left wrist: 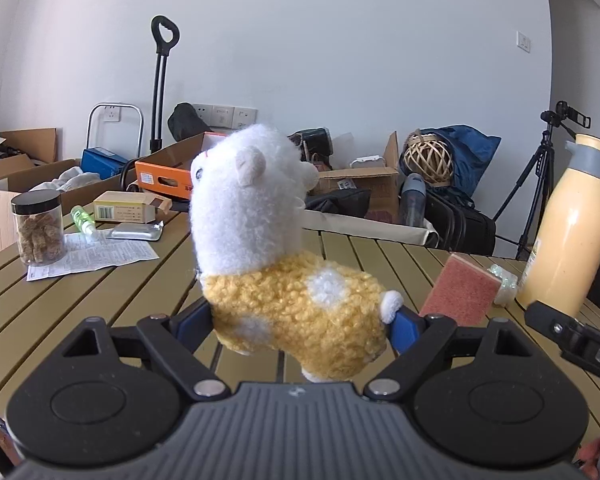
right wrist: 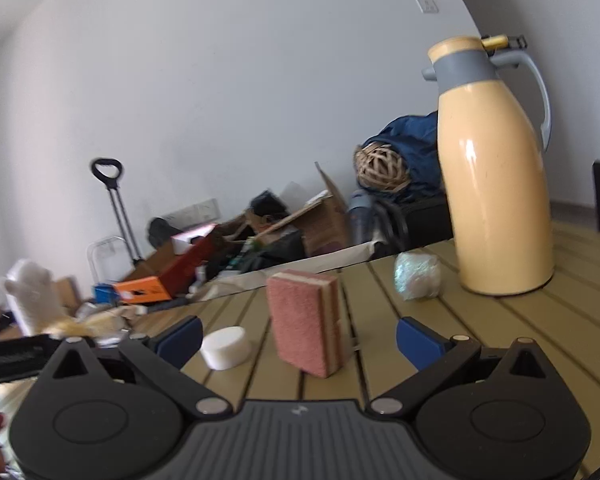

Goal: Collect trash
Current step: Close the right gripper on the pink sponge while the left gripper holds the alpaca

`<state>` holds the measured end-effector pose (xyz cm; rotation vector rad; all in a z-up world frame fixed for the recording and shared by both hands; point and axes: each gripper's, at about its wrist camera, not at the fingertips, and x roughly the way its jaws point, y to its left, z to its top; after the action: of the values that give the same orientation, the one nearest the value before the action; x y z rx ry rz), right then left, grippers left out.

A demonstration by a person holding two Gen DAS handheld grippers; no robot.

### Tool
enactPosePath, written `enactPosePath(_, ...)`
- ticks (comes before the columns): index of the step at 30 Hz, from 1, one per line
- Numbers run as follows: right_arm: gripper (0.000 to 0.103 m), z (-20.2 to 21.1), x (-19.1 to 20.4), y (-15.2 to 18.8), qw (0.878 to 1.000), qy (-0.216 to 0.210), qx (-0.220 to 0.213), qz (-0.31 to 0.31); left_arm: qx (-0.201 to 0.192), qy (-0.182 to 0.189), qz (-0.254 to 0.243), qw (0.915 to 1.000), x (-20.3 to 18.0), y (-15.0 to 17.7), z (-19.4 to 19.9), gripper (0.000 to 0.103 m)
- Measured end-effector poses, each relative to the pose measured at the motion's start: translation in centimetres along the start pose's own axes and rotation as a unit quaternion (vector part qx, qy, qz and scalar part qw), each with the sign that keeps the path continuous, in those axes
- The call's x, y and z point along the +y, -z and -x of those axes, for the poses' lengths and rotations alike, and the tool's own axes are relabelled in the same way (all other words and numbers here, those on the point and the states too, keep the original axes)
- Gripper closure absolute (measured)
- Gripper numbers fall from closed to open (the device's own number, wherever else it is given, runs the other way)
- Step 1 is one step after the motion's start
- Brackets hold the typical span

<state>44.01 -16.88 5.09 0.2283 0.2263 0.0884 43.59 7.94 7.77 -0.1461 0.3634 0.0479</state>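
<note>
1. Fluffy plush alpaca toy (left wrist: 284,264), white curly-pile head & neck, yellow bobbly body w/ white spots, sits upright betw. the blue pads of the left gripper (left wrist: 302,322), lifted clear of the table.
2. Left gripper: clenched on the plush body, one pad pressing each flank; black plastic arms, grey ribbed housing below.
3. Right gripper (right wrist: 298,340): released, blue pads wide apart, nothing pinched.
4. Betw. & just beyond the right pads: pink-faced rectangular sponge (right wrist: 306,320), coarse scouring face, tan foam layer on the side, standing on edge on the table. Small white round cap (right wrist: 226,347) lies just left of it, near the left pad.
5. Crumpled shiny clear wrapper (right wrist: 418,276) beyond the sponge, just beside the base of the tall glossy cream-yellow thermos jug (right wrist: 496,184) w/ grey collar & handle.
6. Olive-tan slatted table (left wrist: 112,304), smooth planks w/ dark gaps.
7. Far left in the left view: clear plastic jar (left wrist: 39,228) w/ black lid & brown chunks, on a printed paper sheet (left wrist: 96,256); silver foil blister pack (left wrist: 136,232), small green bottle (left wrist: 82,220), yellow cardboard carton (left wrist: 124,208) nearby.
</note>
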Motion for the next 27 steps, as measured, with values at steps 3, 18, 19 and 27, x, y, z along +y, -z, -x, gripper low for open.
enactPosePath(3, 0.000, -1.9, 1.1, -0.9, 1.000, 0.007, 0.014, 0.005, 0.002, -0.003, 0.005, 1.0000, 0.6, -0.2, -0.1, 0.015)
enactPosePath(18, 0.000, -13.3, 5.8, -1.8, 0.985, 0.152, 0.076, -0.018, 0.006, -0.043, 0.029, 0.9986, 4.2, -0.6, -1.7, 0.015)
enactPosePath(19, 0.000, -13.9, 5.8, -1.7, 0.984, 0.160, 0.080, -0.019, 0.008, -0.047, 0.031, 0.9984, 4.5, -0.7, -1.9, 0.015)
enactPosePath(27, 0.000, -17.4, 6.3, -0.8, 0.972, 0.209, 0.101, -0.021, 0.017, -0.062, 0.047, 0.9968, 5.9, -0.8, -2.9, 0.015)
